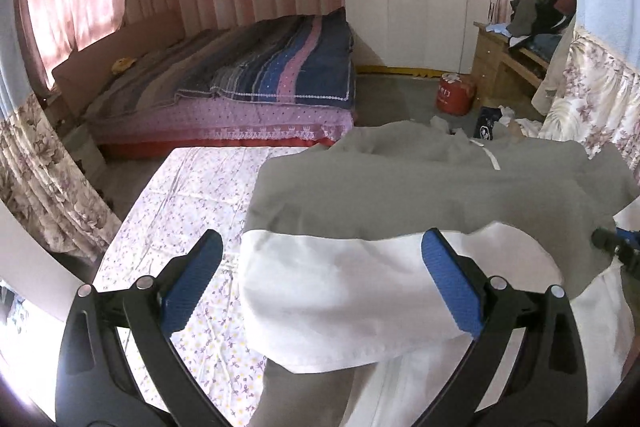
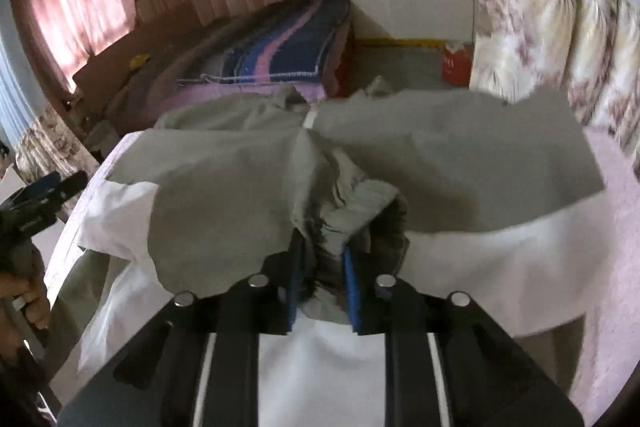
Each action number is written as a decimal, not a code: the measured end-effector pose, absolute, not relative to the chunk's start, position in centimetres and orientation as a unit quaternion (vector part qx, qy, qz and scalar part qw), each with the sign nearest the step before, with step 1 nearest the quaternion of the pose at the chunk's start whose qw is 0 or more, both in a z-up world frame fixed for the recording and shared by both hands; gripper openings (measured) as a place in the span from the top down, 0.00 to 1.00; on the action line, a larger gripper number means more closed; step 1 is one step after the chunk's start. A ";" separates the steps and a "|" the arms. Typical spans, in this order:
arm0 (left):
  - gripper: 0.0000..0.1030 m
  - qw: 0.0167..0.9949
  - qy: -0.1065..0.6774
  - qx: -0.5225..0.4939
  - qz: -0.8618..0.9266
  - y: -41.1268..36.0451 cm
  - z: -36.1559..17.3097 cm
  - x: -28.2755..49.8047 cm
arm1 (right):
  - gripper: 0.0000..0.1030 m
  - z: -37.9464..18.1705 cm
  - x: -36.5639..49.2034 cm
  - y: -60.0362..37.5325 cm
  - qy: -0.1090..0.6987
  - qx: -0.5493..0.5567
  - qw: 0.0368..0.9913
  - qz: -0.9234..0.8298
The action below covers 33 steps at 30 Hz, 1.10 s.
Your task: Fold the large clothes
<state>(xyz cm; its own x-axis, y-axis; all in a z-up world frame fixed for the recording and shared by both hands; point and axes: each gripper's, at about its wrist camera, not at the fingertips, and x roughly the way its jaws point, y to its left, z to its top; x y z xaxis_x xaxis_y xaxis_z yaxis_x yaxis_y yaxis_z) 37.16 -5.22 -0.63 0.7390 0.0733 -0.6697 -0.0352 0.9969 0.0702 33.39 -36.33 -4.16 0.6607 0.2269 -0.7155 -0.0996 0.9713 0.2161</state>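
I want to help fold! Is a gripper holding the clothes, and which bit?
The right gripper pinches a bunched gray fold near the middle of the gray-and-white garment. The left gripper is open, holding nothing.

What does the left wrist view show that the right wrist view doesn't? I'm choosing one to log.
Only the left wrist view shows the left gripper with jaws wide open over the white cuff, plus the wooden desk. Only the right wrist view shows the right gripper clamped on bunched grey fabric. Both show the grey-and-white garment, striped bed and red container.
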 end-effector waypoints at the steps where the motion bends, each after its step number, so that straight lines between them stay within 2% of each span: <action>1: 0.04 0.932 0.360 0.029 0.028 -5.5 -0.6 37.4 | 0.89 -3.5 33.4 -36.7 0.393 0.078 0.912 0.085; 4: 0.03 0.934 0.353 0.037 0.025 -6.2 -0.3 37.6 | 0.89 -0.6 33.3 -39.2 0.355 0.060 0.932 0.039; 7: 0.03 0.936 0.349 0.042 0.022 -7.0 0.0 38.0 | 0.89 0.9 33.3 -42.2 0.350 0.041 0.936 0.000; 10: 0.03 0.933 0.355 0.050 0.015 -8.3 -0.5 39.2 | 0.89 0.3 32.8 -45.5 0.364 0.048 0.930 -0.029; 15: 0.03 0.909 0.404 0.092 0.044 -10.3 -5.4 42.8 | 0.86 -3.3 32.3 -49.0 0.405 0.045 0.911 -0.058; 19: 0.03 0.902 0.409 0.110 0.080 -9.5 -8.4 44.0 | 0.76 -5.4 32.1 -49.3 0.419 0.031 0.906 -0.052; 26: 0.03 0.915 0.376 0.118 0.088 -8.6 -8.4 43.8 | 0.60 -8.0 33.1 -49.4 0.427 0.004 0.902 -0.062; 27: 0.03 0.916 0.375 0.114 0.085 -8.5 -8.2 43.7 | 0.52 -7.8 32.8 -49.5 0.426 0.004 0.902 -0.065; 29: 0.03 0.918 0.378 0.094 0.067 -7.8 -7.6 43.1 | 0.30 -7.2 32.1 -49.8 0.422 0.008 0.904 -0.075; 33: 0.03 0.920 0.380 0.077 0.052 -6.5 -6.0 40.8 | 0.28 -5.4 29.3 -49.4 0.404 0.013 0.913 -0.055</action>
